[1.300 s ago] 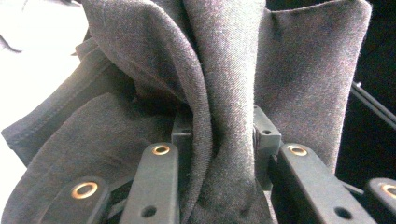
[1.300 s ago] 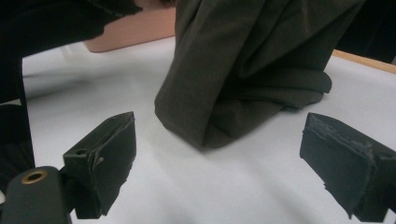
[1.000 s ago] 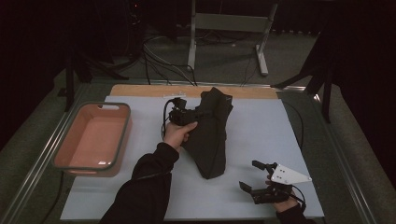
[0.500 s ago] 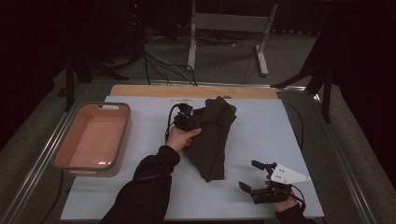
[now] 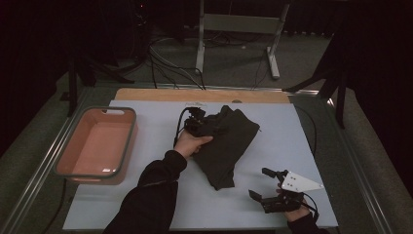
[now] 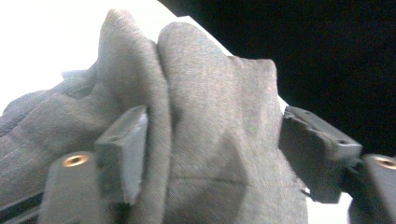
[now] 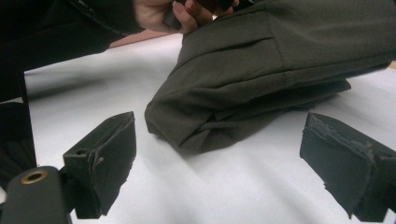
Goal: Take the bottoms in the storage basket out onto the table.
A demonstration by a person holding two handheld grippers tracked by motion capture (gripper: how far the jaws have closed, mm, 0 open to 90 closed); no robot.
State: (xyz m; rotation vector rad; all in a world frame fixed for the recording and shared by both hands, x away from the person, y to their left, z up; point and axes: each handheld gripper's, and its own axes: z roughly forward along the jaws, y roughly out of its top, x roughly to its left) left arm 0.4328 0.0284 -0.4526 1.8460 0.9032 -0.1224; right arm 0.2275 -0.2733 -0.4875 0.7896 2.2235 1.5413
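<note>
A dark grey folded garment lies on the white mat, slanting from the middle down toward the front. My left gripper is at the garment's upper left end. In the left gripper view its jaws stand wide apart, open, with a bulge of the cloth between them. My right gripper rests open near the front right of the mat, apart from the garment. In the right gripper view the garment's folded near corner lies just ahead of the spread jaws.
A pink tray with a grey rim stands at the left of the table. A wooden board runs along the mat's far edge. Cables and a metal stand lie beyond the table. The mat has bare room front left.
The garment's upper end, held up a second ago, has come down and lies flatter on the mat. My left gripper sank with it. The right gripper has stayed put.
</note>
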